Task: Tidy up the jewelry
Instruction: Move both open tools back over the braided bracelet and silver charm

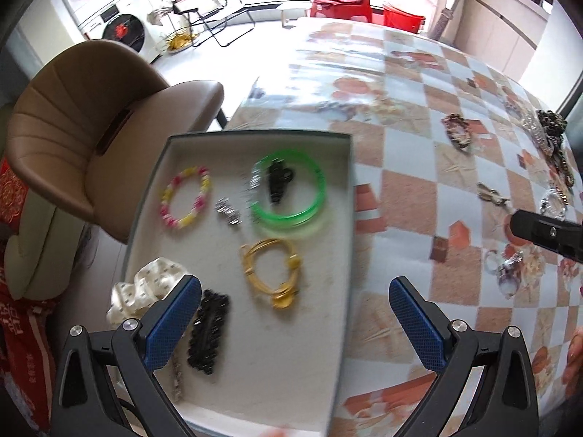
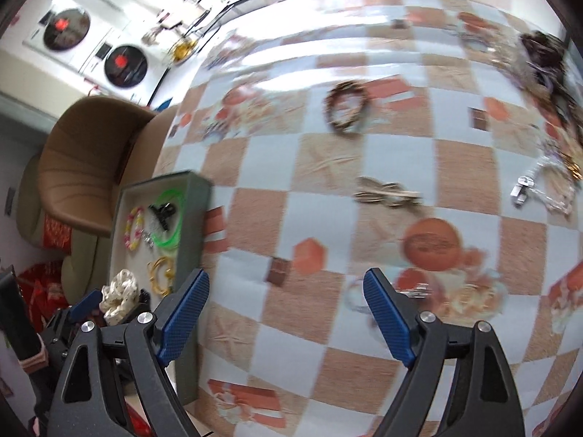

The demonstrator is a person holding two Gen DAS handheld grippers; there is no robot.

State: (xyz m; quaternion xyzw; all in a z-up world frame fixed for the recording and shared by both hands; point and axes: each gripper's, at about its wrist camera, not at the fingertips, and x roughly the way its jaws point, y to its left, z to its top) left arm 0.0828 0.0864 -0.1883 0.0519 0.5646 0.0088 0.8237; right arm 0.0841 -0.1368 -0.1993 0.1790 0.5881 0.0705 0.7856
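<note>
— Right wrist view: the right gripper [image 2: 288, 313] is spread wide and empty above the tablecloth [image 2: 400, 153], well right of the tray [image 2: 193, 196]. Next?
— Probably the hair clip [image 2: 388, 193]; straddle it squarely.
— Left gripper [image 1: 295, 313]?
— Wide, empty, above the tray.

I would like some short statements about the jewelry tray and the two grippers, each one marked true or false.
1. The green bangle lies inside the tray. True.
2. The left gripper holds the yellow cord bracelet. False: it is open and holds nothing.
3. A black clip rests within the green bangle's ring. True.
4. The right gripper is shut on a necklace. False: it is open and empty.
5. The leopard-pattern bracelet is in the tray. False: it lies on the tablecloth.
</note>
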